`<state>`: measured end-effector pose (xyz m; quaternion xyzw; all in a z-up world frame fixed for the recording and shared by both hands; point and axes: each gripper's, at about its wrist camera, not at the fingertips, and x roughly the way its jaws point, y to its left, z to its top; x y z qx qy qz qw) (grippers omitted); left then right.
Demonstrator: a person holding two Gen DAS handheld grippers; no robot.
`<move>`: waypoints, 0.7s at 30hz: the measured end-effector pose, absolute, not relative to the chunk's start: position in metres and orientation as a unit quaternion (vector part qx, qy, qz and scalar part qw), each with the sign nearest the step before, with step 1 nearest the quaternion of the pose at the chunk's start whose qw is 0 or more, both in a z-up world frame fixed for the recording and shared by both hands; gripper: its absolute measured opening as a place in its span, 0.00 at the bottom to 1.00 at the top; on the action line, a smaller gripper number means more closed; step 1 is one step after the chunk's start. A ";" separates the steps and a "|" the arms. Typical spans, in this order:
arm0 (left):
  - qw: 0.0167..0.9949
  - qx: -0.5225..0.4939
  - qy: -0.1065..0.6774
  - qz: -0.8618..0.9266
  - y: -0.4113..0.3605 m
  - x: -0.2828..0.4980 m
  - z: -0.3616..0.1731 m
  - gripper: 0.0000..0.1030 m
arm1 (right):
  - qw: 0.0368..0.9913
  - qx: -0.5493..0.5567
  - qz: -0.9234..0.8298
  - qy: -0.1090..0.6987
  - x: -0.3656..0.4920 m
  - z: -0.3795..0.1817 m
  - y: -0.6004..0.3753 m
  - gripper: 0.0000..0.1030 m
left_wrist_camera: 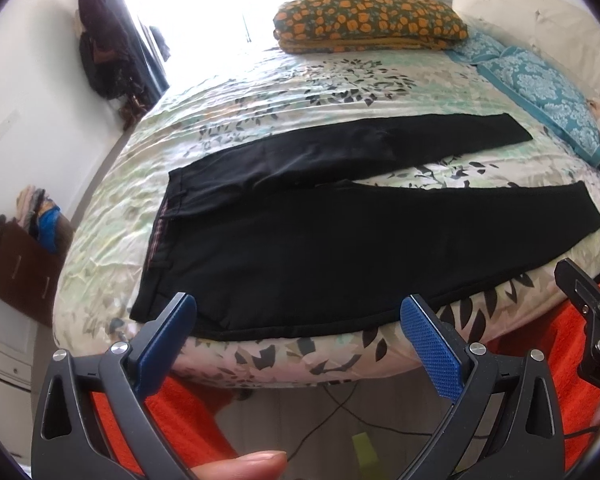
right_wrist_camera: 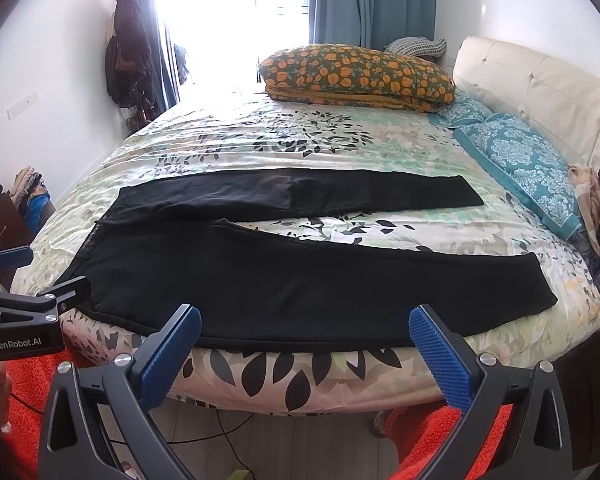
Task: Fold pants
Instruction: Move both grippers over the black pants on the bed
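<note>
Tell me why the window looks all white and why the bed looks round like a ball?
In both wrist views the window is blown out by bright daylight, so nothing outside shows. The fisheye lens bends straight lines, so the bed bulges in the left wrist view and likewise in the right. The black pants are so dark their folds barely show. The corners go black in both.

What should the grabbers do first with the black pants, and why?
Probably reach down and pinch the near leg along its edge. The pants lie flat on the bed with legs spread apart, and the left gripper and right gripper are both open, holding nothing.
</note>
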<state>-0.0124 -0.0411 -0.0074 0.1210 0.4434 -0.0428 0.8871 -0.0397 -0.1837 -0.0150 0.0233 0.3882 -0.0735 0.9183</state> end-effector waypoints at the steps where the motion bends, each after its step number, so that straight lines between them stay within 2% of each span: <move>1: 0.888 0.124 0.440 -0.045 -0.045 -0.012 -0.005 0.99 | 0.918 0.027 -0.078 0.387 -0.040 -0.014 -0.187 1.00; 13: 0.899 0.158 0.402 -0.071 -0.079 -0.019 0.017 0.99 | 0.915 0.068 -0.114 0.380 -0.050 -0.015 -0.210 1.00; 21: 0.918 0.126 0.373 -0.045 -0.062 -0.004 0.045 0.99 | 0.912 0.065 -0.109 0.390 -0.051 -0.021 -0.207 1.00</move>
